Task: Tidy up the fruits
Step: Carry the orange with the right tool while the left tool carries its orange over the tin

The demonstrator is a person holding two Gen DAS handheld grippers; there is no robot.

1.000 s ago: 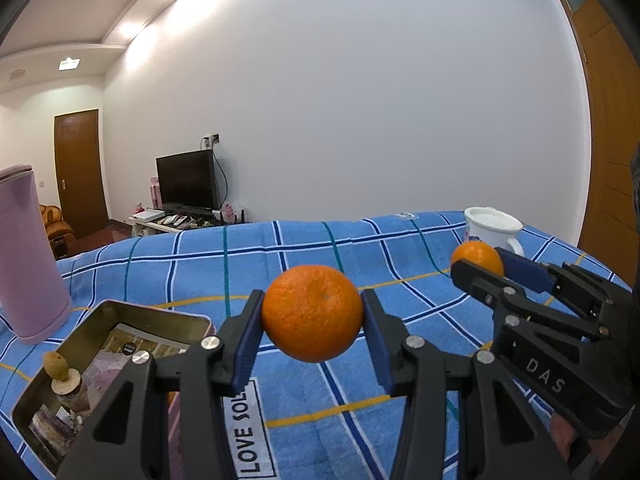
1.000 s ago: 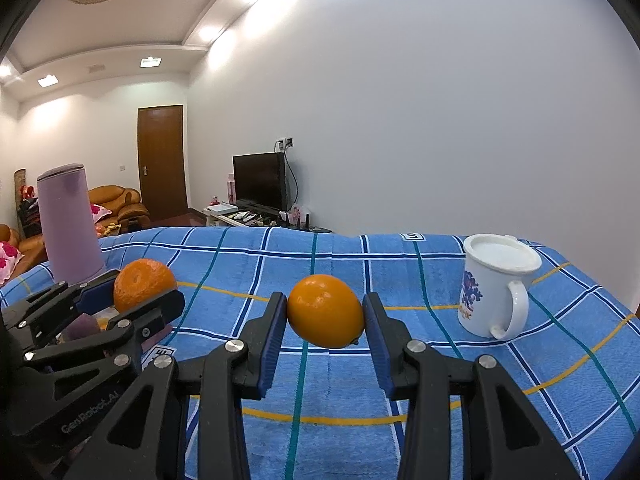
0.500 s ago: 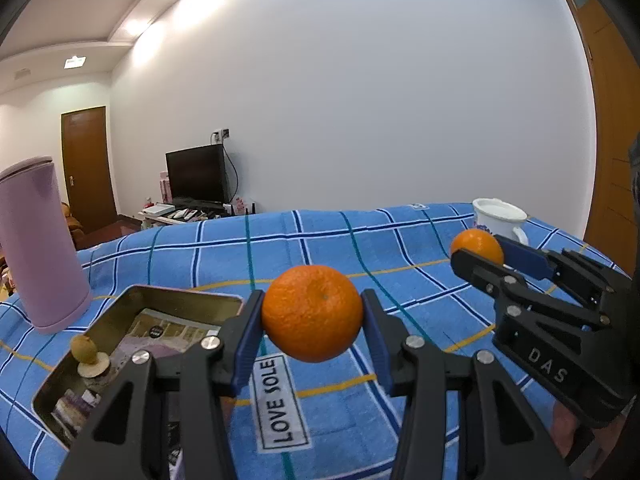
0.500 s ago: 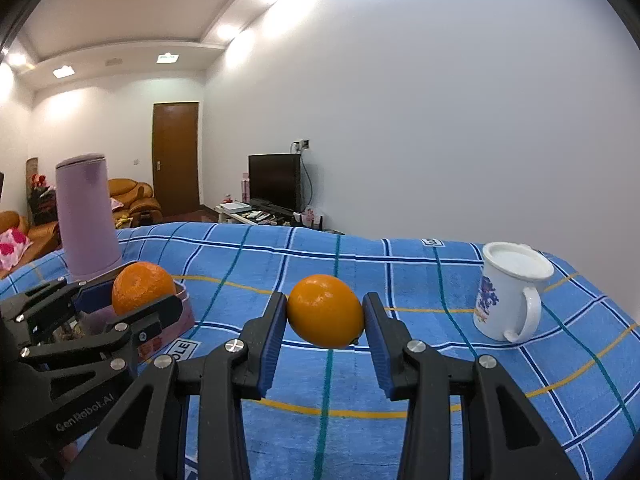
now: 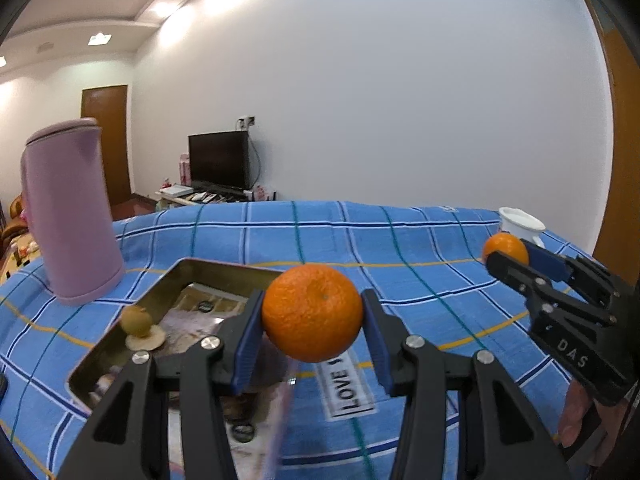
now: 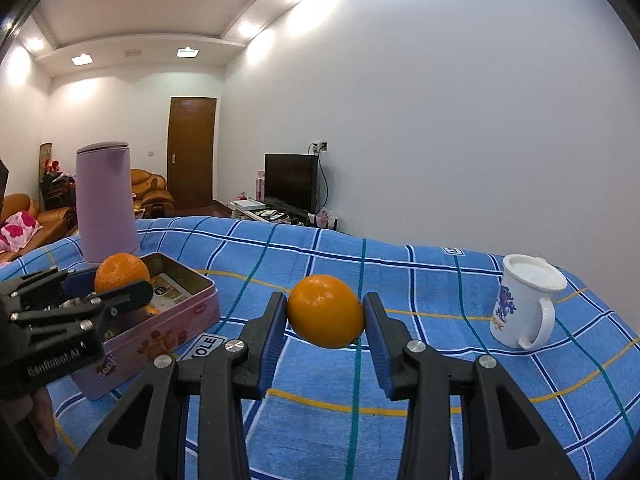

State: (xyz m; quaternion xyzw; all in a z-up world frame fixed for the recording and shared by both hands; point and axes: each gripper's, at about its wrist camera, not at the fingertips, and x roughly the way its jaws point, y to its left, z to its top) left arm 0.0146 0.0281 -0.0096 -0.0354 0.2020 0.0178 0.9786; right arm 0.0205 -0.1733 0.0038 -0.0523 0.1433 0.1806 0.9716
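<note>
My left gripper (image 5: 312,320) is shut on a dimpled mandarin (image 5: 312,311), held in the air over the near right edge of an open pink metal tin (image 5: 168,280). That tin (image 6: 160,328) sits on the blue checked cloth and holds a small brownish fruit (image 5: 137,319) and some printed packets. My right gripper (image 6: 325,316) is shut on a smoother orange (image 6: 325,310), off to the right of the tin and above the cloth. Each gripper shows in the other's view: the right one (image 5: 508,254) with its orange, the left one (image 6: 116,280) with its mandarin.
A tall lilac flask (image 5: 72,216) stands behind the tin on the left. A white enamel mug (image 6: 524,304) with a blue pattern stands at the right of the table. A "LOVE" label (image 5: 348,384) is sewn on the cloth (image 6: 420,280). A television and a sofa are far behind.
Both grippers have slid left across the table with their fruit still gripped. The tin and flask have come closer to centre in both views; the mug has drifted right.
</note>
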